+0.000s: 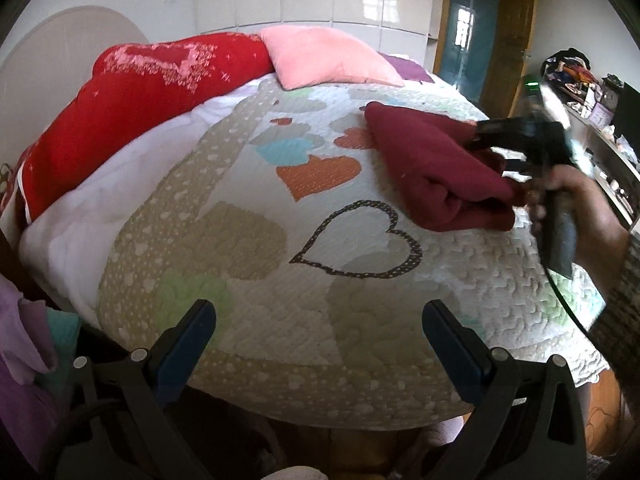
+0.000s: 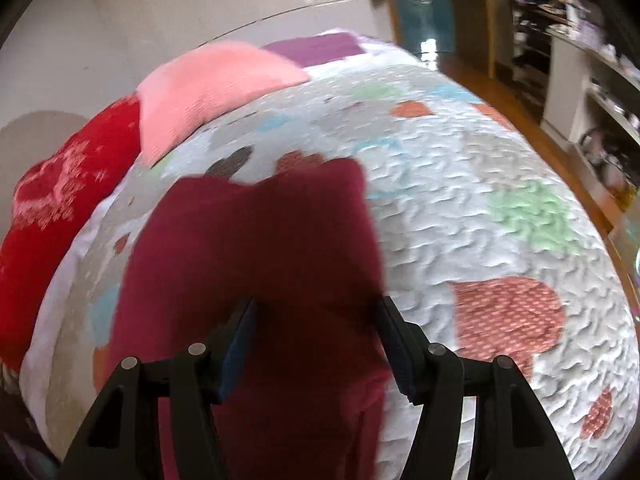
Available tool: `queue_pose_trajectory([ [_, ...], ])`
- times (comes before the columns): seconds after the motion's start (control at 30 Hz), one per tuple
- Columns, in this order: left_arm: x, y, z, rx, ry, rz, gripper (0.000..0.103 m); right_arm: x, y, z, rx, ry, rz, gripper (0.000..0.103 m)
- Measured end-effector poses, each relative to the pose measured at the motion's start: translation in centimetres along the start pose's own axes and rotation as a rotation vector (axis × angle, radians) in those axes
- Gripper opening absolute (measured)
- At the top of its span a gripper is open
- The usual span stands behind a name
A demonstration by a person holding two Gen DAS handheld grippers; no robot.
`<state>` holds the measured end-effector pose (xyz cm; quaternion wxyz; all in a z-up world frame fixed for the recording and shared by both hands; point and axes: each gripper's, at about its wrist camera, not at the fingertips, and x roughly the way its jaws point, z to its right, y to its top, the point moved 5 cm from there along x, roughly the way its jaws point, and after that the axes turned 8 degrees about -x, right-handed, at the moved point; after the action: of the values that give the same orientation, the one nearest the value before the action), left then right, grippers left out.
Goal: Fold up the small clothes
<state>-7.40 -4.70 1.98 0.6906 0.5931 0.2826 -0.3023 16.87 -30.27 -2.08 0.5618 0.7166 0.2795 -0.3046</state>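
Note:
A folded dark red garment (image 1: 436, 172) lies on the quilted bedspread (image 1: 280, 216) at the right. My left gripper (image 1: 320, 320) is open and empty over the quilt's near edge, well short of the garment. My right gripper (image 2: 316, 320) is open, its jaws standing either side of the garment (image 2: 256, 264), which fills the gap between them. In the left wrist view the right gripper (image 1: 486, 152) sits at the garment's right end, held by a hand. That view is blurred there.
A red patterned cushion (image 1: 132, 108) and a pink pillow (image 1: 328, 56) lie at the bed's head. Shelves with clutter (image 1: 600, 112) stand to the right. A purple and teal cloth pile (image 1: 28, 344) sits at the lower left. A door (image 1: 472, 44) is beyond the bed.

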Motion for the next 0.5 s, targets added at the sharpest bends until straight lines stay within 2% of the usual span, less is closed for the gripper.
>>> queue_pose_trajectory([
  [0.07, 0.4, -0.1, 0.0, -0.005, -0.004, -0.016, 0.103, -2.4, -1.1, 0.2, 0.020, 0.032, 0.045, 0.066],
  [0.13, 0.5, -0.2, 0.2, -0.002, -0.009, -0.024, 0.103, -4.9, -3.0, 0.2, -0.004, 0.025, 0.062, 0.067],
  [0.3, -0.6, -0.5, 1.4, 0.027, -0.013, -0.007, 0.103, -8.7, -9.3, 0.3, -0.063, -0.014, 0.048, 0.068],
  [0.37, -1.3, -0.4, 1.9, 0.038, -0.016, 0.007, 0.103, -10.1, -12.2, 0.5, -0.085, -0.057, 0.038, 0.069],
  [0.5, -2.7, -0.5, 3.1, 0.062, -0.027, 0.030, 0.103, -12.1, -16.3, 0.8, -0.076, -0.083, 0.006, 0.070],
])
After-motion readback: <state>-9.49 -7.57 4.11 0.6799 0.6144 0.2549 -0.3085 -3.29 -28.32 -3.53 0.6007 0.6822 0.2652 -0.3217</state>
